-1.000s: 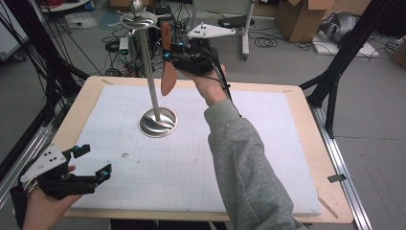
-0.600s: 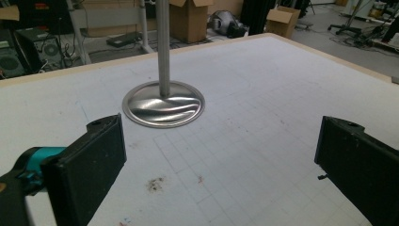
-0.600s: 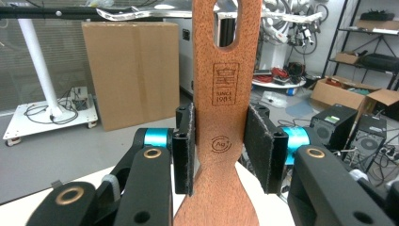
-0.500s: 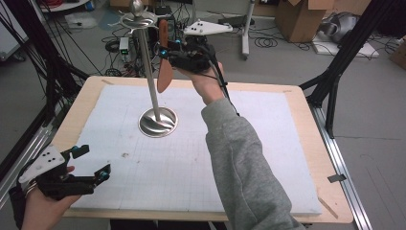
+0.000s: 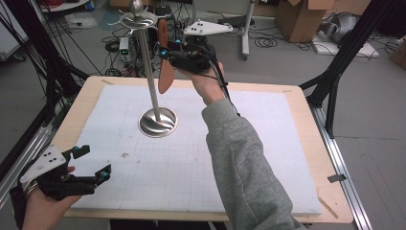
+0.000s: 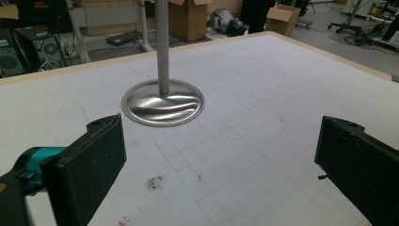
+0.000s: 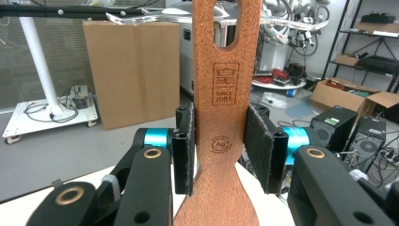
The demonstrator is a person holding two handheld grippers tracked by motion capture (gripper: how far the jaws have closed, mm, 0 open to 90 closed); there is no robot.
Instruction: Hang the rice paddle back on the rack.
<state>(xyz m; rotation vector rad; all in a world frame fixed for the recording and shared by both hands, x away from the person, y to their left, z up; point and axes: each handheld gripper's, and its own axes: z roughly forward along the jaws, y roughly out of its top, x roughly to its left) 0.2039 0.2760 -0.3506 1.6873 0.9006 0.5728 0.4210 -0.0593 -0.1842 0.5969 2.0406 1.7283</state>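
High view: your right gripper [image 5: 165, 50] is raised beyond the far edge of the table [image 5: 297, 103], beside the top of the metal stand [image 5: 152, 91]. It is clamped on a brown wooden spatula [image 5: 165, 72] that hangs upright, blade end down. The spatula's upper end is hard to separate from the curved hooks at the top of the stand, so you cannot tell whether its hole sits on a hook or only lies near one. The stand's round base rests on the white mat [image 5: 249, 143], left of centre. Your left gripper [image 5: 93, 162] sits low at the near left corner of the mat, jaws spread apart with nothing between them. Your left hand is cut off by the bottom edge.

Left gripper view: the two black jaws stand wide apart and unloaded. Between them you see the mat and the stand's base [image 6: 163, 102]. The pole runs out of the top of the frame, so its hooks are cut off.

Right gripper view: both pads press on the spatula's handle [image 7: 226, 117], just below a stamped mark. The oval hole at its upper end and the blade below are both cut off by the frame edges. A hook bar of the stand [image 7: 150, 16] crosses behind the handle; contact cannot be judged.
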